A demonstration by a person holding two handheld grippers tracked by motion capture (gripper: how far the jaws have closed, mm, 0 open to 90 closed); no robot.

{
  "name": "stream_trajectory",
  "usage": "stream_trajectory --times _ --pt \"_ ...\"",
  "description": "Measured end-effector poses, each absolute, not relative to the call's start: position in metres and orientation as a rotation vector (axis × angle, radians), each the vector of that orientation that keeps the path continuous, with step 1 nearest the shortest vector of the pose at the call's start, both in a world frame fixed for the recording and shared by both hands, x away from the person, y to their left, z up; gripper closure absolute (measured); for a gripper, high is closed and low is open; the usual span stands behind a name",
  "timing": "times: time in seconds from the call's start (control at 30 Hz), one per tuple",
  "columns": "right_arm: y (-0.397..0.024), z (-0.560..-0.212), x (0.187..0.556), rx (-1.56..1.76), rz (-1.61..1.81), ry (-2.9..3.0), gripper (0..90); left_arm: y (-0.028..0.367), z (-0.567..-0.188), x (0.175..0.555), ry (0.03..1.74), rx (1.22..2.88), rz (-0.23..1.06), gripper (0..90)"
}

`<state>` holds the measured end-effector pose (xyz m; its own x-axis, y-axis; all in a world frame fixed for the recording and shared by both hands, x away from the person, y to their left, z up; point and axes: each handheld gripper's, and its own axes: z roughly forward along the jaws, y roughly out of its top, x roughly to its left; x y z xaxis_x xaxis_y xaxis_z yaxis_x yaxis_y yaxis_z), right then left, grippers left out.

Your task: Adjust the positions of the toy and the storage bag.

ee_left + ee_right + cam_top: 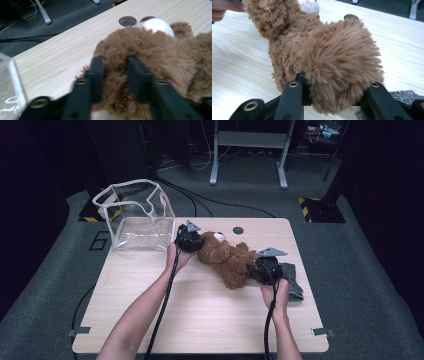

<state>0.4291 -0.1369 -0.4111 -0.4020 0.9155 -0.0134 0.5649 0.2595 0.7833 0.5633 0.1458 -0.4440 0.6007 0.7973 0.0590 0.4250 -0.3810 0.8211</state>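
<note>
A brown teddy bear (225, 257) lies across the middle of the wooden table (200, 320), its white muzzle toward the far side. My left gripper (198, 242) is at the bear's head end. In the left gripper view its jaws (115, 62) are pressed into the fur of the bear (155, 50), with a tuft squeezed between them. My right gripper (253, 268) is at the other end. In the right gripper view its jaws (332, 77) clamp a fluffy leg of the bear (324, 50), which bulges out over them.
A clear plastic bag with white edging (135, 217) stands open at the table's far left corner, close to the left gripper. A grey furry cloth (295, 280) lies by the right edge. A round cable hole (238, 230) sits behind the bear.
</note>
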Motion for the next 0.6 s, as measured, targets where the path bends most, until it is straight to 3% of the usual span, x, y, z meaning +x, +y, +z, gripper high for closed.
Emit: stream_trajectory --times 0.17,0.6 --pt "-0.138 -0.416 0.431 1.36 0.97 2.077 63.4 0.151 -0.435 0.542 0.93 2.009 0.547 40.6" --pt "-0.142 -0.426 0.44 1.408 0.969 2.092 62.5 0.121 -0.403 0.481 0.716 2.005 0.477 30.4"
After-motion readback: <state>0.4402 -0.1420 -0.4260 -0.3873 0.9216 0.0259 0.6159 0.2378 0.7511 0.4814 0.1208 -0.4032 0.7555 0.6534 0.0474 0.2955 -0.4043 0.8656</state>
